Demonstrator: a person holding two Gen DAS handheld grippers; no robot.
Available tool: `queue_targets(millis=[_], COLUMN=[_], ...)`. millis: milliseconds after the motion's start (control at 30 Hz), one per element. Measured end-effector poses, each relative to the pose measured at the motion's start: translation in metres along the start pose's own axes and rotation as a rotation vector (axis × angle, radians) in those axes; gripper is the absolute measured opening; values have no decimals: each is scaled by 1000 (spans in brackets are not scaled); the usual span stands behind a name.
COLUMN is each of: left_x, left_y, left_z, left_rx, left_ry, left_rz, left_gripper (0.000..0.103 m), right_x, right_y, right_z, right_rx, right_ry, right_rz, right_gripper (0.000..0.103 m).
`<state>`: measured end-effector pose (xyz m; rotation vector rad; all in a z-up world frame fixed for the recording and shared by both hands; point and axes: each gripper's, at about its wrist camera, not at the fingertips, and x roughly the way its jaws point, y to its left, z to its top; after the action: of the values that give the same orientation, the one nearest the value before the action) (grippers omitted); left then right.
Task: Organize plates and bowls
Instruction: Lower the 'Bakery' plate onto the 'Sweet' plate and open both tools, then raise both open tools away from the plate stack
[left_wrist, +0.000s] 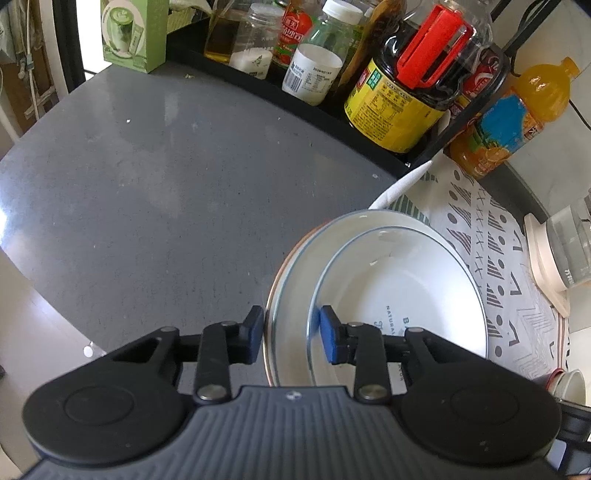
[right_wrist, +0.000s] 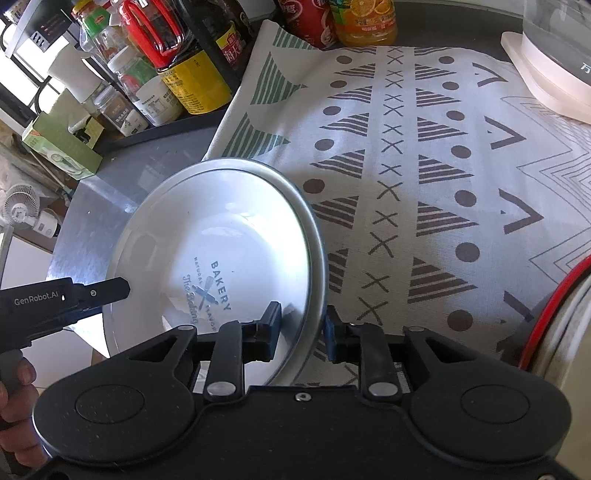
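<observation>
Nearest us, our left gripper (left_wrist: 291, 334) straddles the near-left rim of the white plate (left_wrist: 406, 280). Its pads stand a little apart, one outside the rim and one inside, with a gap between the blue inner pad and the rim — nothing is clamped. Our right gripper (right_wrist: 302, 326) straddles the plate's (right_wrist: 221, 240) opposite rim the same way, its jaws narrowly parted and free of the edge. In the right wrist view the left gripper's arm reads "GenRobot.AI", with a hand (right_wrist: 14, 391) on its handle.

The plate rests half on the grey counter (left_wrist: 147, 184) and half on the patterned cloth (right_wrist: 424, 166), apparently on top of another plate whose thin rim shows beneath. Its centre is printed "BAKERY", "NATURAL" and a script "The Baking".

Beyond it stands a black tray (left_wrist: 332, 107) of bottles — a dark jar with a yellow label and red handle (left_wrist: 413, 96), an orange juice bottle (left_wrist: 517, 114), and a green box (left_wrist: 135, 33). The smaller label text is unreadable.
</observation>
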<state>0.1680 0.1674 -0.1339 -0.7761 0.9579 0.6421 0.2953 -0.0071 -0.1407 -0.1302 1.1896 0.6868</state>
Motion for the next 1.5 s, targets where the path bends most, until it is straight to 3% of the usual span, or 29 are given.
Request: queue_targets(millis=[300,400,467,533,633,1000,1500], left_x=[1,0,-3,-6,-14,-55,-115], left_y=[-2,-4,-3,-6,-11,-24,-18], left_z=[5,6,6,6,5,-11,-41], left_rx=[17,19,6,8,31,87,111], left_ry=[3,22,23,32,10,-79,-185], left_rz=[39,49,23,32,37,37,25], left_gripper=[26,30,36,57,75,101,103], right_x=[-1,-8,-14,-20,-26,-59,-107], right_y=[8,10,11,13,16,11,5], right_z=[-1,0,0,1,-1,-15,-36], right_rx=[-31,-44,-45,-51,-66,-76,-64], right_ry=[-4,-29,-44,-68,-87,-164,-272], right_rz=[-14,-15,-8,-4,12,22,63], right_gripper=[39,62,84,97,99,103,103])
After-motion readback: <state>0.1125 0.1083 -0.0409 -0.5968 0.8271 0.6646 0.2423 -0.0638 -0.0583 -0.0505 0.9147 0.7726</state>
